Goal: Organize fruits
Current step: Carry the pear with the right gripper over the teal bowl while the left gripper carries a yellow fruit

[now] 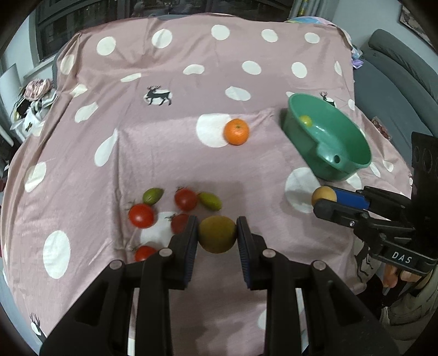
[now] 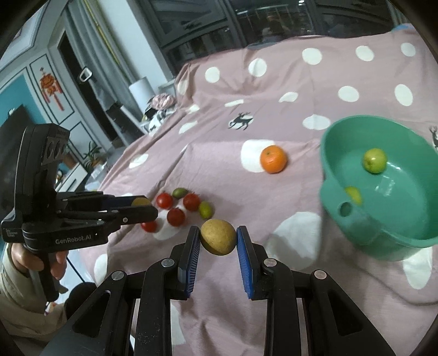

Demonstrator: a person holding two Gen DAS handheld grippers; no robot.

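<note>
Pink bedspread with white polka dots and black deer prints, spread across whole work surface. Beyond far edge of bedspread: dark window panes. Off left edge of bedspread: heap of crumpled clothes, pink item on top; white cylinder, upright, just behind heap. Further left of bedspread: grey curtain, teal wall panel bearing red hanging ornament, small potted plant low down. Off right edge of bedspread: grey sofa. Framed picture above sofa, partly cut off.
</note>
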